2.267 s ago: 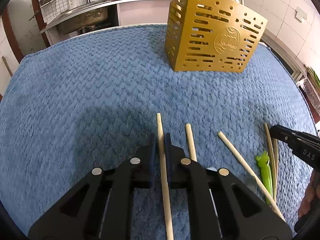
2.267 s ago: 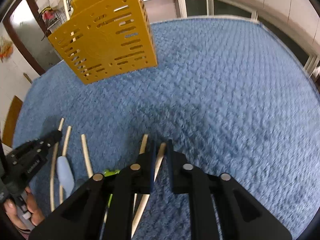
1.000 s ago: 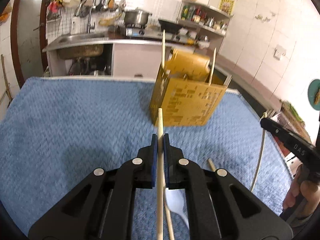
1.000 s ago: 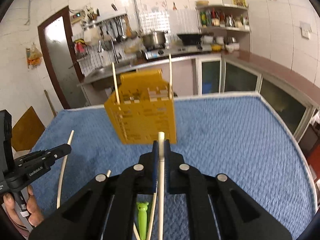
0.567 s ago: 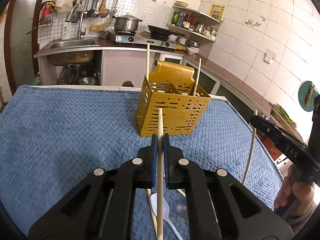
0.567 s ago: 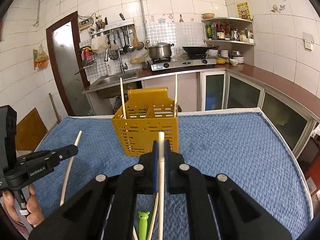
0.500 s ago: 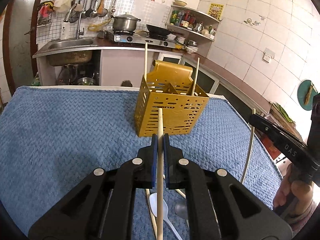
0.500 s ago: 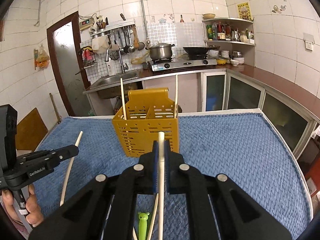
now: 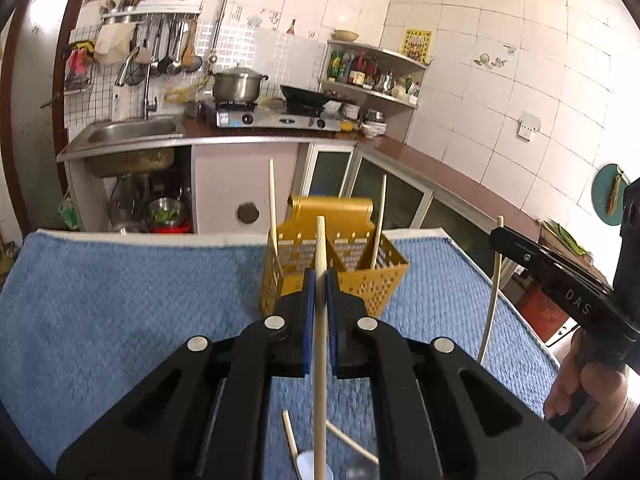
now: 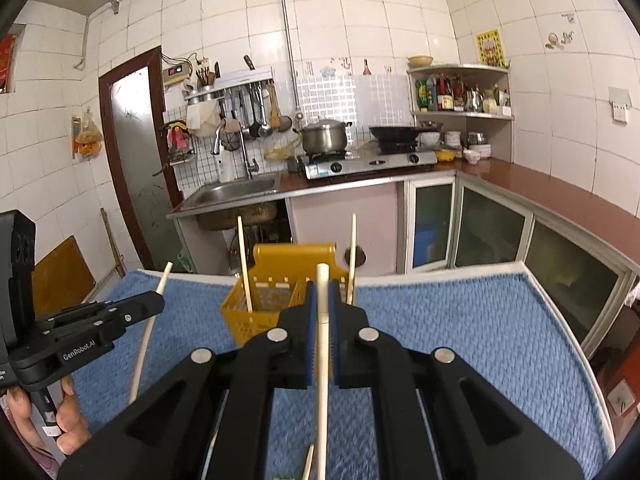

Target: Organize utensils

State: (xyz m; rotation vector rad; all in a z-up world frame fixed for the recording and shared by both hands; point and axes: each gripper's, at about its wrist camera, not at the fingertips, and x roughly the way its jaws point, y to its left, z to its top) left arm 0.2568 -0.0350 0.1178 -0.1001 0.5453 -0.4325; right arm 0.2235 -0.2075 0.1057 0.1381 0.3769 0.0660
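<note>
Left hand-held gripper (image 9: 319, 280): pinching a chopstick (image 9: 320, 320). Right hand-held gripper (image 10: 322, 300): pinching a second chopstick (image 10: 322, 344). Yellow caddy (image 9: 384, 280): upright on the blue towel (image 9: 120, 300) at 12 o'clock, two sticks inside. Spoon (image 9: 308, 464): on towel, 6 o'clock.

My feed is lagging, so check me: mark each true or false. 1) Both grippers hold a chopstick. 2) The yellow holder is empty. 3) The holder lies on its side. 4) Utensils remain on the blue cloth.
1) True: the left gripper and the right gripper each have jaws shut on a chopstick.
2) False: two chopsticks already stand in the yellow holder.
3) False: it stands upright.
4) True: a white spoon lies on the blue cloth.
</note>
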